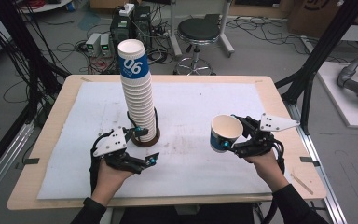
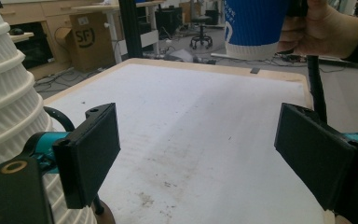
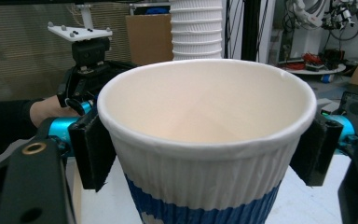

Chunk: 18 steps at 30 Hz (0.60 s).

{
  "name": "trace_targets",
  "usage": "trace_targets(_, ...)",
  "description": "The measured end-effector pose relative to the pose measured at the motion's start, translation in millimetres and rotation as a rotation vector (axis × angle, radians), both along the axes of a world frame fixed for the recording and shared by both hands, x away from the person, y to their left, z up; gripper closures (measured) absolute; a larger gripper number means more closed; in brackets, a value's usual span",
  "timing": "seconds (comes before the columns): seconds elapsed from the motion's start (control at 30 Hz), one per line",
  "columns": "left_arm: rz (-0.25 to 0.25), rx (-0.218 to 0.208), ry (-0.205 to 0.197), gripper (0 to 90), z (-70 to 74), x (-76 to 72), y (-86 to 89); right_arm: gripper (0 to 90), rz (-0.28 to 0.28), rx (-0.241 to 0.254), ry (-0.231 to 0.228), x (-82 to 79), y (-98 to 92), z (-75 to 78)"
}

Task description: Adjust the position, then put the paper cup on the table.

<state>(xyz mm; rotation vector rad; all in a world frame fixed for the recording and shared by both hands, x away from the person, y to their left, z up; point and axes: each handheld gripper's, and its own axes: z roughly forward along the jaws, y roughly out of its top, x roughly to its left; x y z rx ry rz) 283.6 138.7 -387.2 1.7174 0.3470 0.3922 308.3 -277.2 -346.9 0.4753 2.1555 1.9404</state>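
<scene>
Right gripper [image 1: 230,142] sits at right of centre in the high view, jaws clamped on a single paper cup [image 1: 224,132], one pad on each side just under the rim. The cup is white with a blue lower band, held off the tabletop [image 1: 51,135] and tipped so its open mouth faces up and toward me. In the right gripper view I see the same cup [image 3: 207,154] front and centre, both black pads pressed flat against its ribbed wall (inside looks empty).

Left gripper [image 1: 144,149] is at lower left of centre in the high view, jaws apart and holding nothing. One jaw reaches up beside the foot of the cup stack [image 1: 138,93], the other points right across the white mat [image 1: 191,107]; I can't tell if the upper jaw touches the stack. In the left gripper view the gap between the pads shows bare mat, and the stack's ribbed side [image 2: 9,116] stands at the left edge, outside the left pad.

The stack stands upright on a brown coaster [image 1: 146,139], left of centre on the mat, top cup blue with "06". The held cup is well apart from it, to the right.
</scene>
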Motion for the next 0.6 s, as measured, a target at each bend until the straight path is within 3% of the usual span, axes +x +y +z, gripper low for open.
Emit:
trace_targets(0.33,0.007,0.016,0.005,14.1,-1.3,-4.1,-1.4,21.7,0.012,-0.001,-0.002,1.2,4.9,0.7)
trace_targets(0.6,0.001,-0.002,-0.004,14.0,0.8,-5.4,0.9,21.7,0.025,0.01,-0.011,2.5,5.5,3.1)
